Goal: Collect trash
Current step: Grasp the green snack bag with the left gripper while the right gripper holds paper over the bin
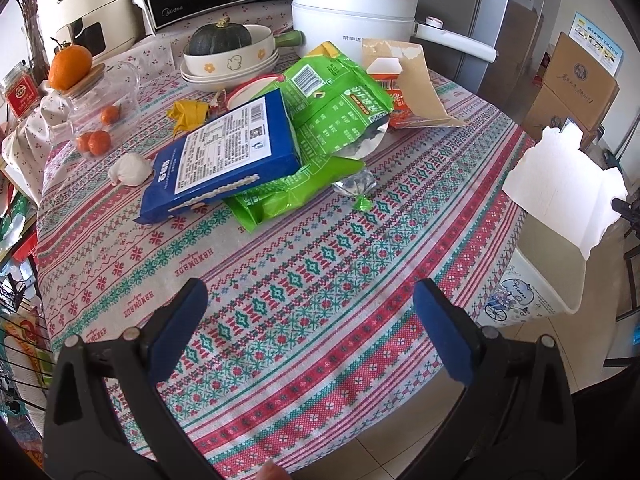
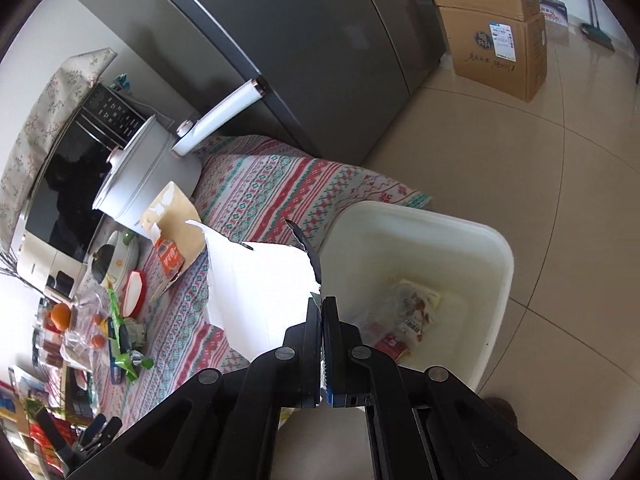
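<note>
left gripper (image 1: 310, 332) gaped wide, empty, over table's (image 1: 360, 280) near edge | right gripper (image 2: 322, 308) clamped white sheet (image 2: 260, 284) above bin (image 2: 460, 240) beside table | wrappers (image 1: 332, 120) heaped mid-table

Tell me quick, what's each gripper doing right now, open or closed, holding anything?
Left gripper: open, holding nothing, above the tablecloth.
Right gripper: closed on a torn white sheet, beside the white bin.
</note>
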The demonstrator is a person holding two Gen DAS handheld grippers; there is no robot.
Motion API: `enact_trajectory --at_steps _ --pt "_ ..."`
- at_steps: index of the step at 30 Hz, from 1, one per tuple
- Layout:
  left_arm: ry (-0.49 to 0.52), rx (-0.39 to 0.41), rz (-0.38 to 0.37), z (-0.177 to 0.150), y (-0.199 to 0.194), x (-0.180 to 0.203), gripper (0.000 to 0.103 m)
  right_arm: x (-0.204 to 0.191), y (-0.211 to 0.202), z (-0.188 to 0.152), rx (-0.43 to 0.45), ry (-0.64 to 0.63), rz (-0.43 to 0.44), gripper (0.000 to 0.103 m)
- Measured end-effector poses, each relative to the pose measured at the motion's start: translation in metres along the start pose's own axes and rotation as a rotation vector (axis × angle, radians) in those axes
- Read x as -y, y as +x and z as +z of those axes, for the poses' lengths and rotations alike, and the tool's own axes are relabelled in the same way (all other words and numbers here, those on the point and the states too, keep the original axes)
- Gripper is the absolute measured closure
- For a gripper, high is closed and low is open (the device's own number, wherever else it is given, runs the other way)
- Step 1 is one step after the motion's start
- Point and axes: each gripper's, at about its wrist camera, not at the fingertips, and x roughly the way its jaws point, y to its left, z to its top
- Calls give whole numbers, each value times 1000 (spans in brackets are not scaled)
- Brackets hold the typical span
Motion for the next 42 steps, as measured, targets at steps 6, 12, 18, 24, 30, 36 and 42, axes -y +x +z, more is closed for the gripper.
enact_trajectory --at_steps 6,12,18,24,30,36,42 --pt "36 4 -25 6 4 26 1 35 -22 5 52 1 -63 101" --pt "53 55 -38 19 4 43 1 58 -29 1 47 8 -93 101" --pt "66 151 17 45 21 47 1 65 -32 3 38 -18 -86 101" --pt "105 185 203 63 61 59 1 58 -27 9 25 -37 -56 101" --pt "128 210 375 78 88 69 5 40 -17 11 -2 -82 -42 101" --pt "127 204 375 85 88 63 68 31 -6 14 -23 -109 -43 101" --pt "32 245 261 90 58 50 91 21 -8 14 -13 -128 -23 101"
